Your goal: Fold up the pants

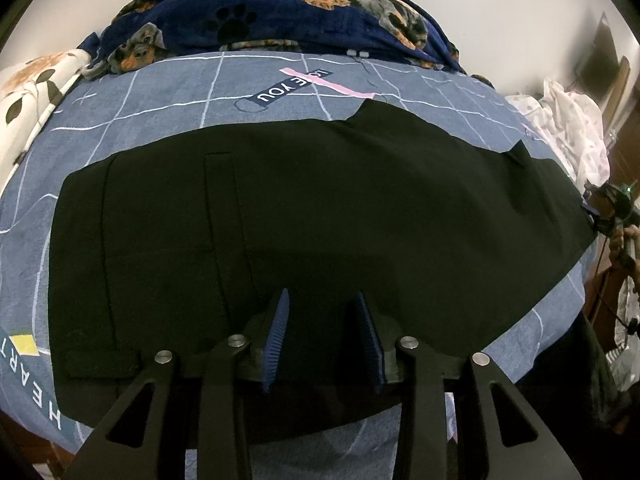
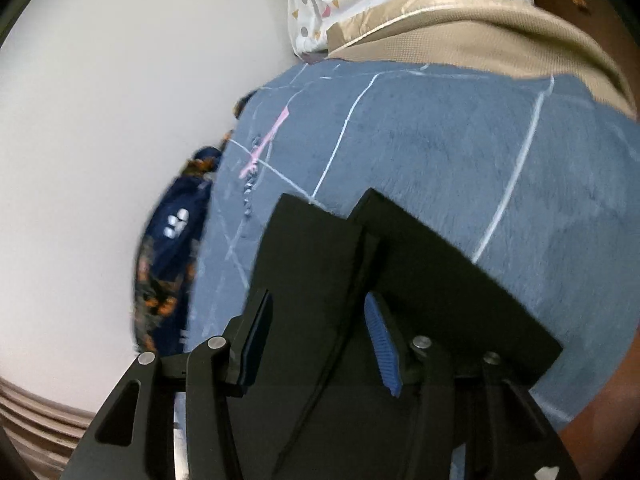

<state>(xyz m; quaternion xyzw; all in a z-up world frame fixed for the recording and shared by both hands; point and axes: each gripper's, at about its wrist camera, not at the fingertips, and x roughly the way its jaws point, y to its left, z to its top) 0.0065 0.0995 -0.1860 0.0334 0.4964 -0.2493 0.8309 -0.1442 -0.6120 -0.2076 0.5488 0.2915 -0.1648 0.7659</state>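
Note:
Black pants [image 1: 304, 208] lie spread flat across a blue-grey bedspread [image 1: 160, 92], waistband end to the left, legs running right. My left gripper [image 1: 323, 298] is open, its blue-padded fingers [image 1: 280, 324] hovering just over the near edge of the pants with nothing between them. In the right wrist view the two leg ends of the pants [image 2: 420, 264] lie on the bedspread [image 2: 460, 140]. My right gripper [image 2: 318, 300] is open above the leg ends, straddling one hem without pinching it.
A navy dog-print blanket [image 1: 280, 12] is bunched at the bed's far side against a white wall [image 2: 100, 140]. A white patterned cloth [image 1: 576, 128] lies at the right, a floral pillow [image 1: 32, 96] at the left. A beige pillow [image 2: 460, 28] sits beyond the leg ends.

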